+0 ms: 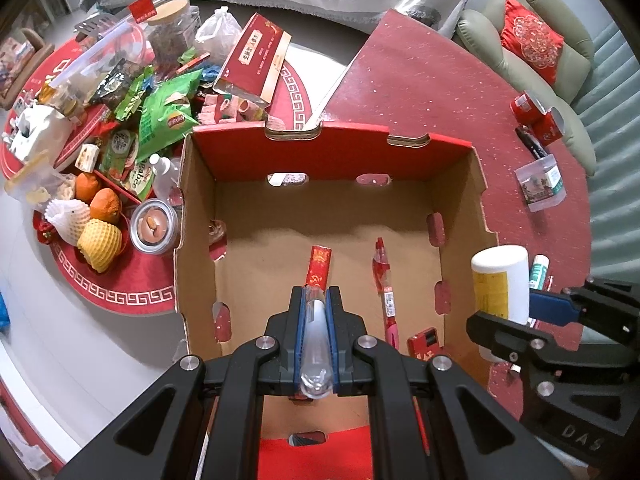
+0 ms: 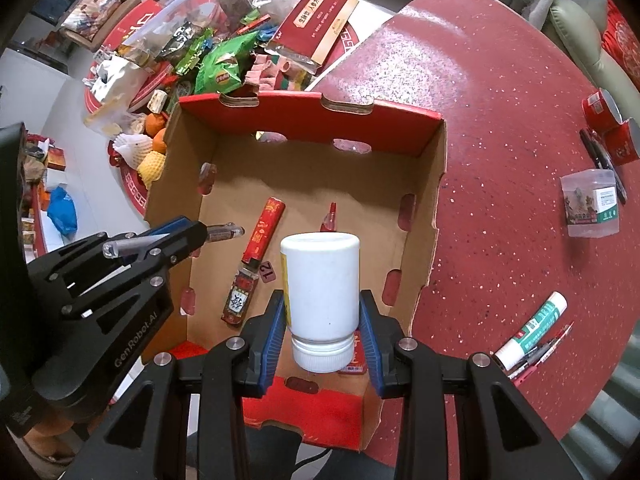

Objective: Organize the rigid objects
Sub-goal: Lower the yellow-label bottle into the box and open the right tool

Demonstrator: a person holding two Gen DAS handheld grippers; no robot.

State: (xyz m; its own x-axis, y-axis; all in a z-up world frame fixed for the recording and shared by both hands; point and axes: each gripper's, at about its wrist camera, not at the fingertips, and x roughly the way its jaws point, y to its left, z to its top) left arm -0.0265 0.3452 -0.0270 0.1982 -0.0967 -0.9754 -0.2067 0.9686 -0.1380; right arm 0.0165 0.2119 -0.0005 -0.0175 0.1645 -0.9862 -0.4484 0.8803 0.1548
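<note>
left wrist view: the left hand-held gripper [image 1: 316, 296] is clamped tight on a clear pen [image 1: 316, 344], which lies along the blue pads with its clear end toward the camera. it hangs over the open cardboard box [image 1: 464, 216] on the red table [image 1: 420, 80]. on the box floor lie a red tube [image 1: 319, 266], partly hidden behind the fingers, and a red pen [image 1: 386, 292] to its right. at the right edge, the right hand-held gripper [image 1: 516, 312] grips a white bottle [image 1: 500, 284]. outside the box, left of it, snack bags and fruit are piled up.

right wrist view: the right hand-held gripper [image 2: 324, 312] holds the white bottle [image 2: 322, 292] between its blue pads, cap end toward the camera, over the near part of the cardboard box [image 2: 424, 216]. the red tube [image 2: 264, 230] lies on the box floor with a small red bottle [image 2: 239, 298] just below it. the left hand-held gripper [image 2: 200, 232] comes in from the left, the clear pen [image 2: 176, 240] pinched in it. on the table [image 2: 500, 120] to the right lie a clear tub [image 2: 592, 204] and a white-green tube [image 2: 532, 330].
</note>
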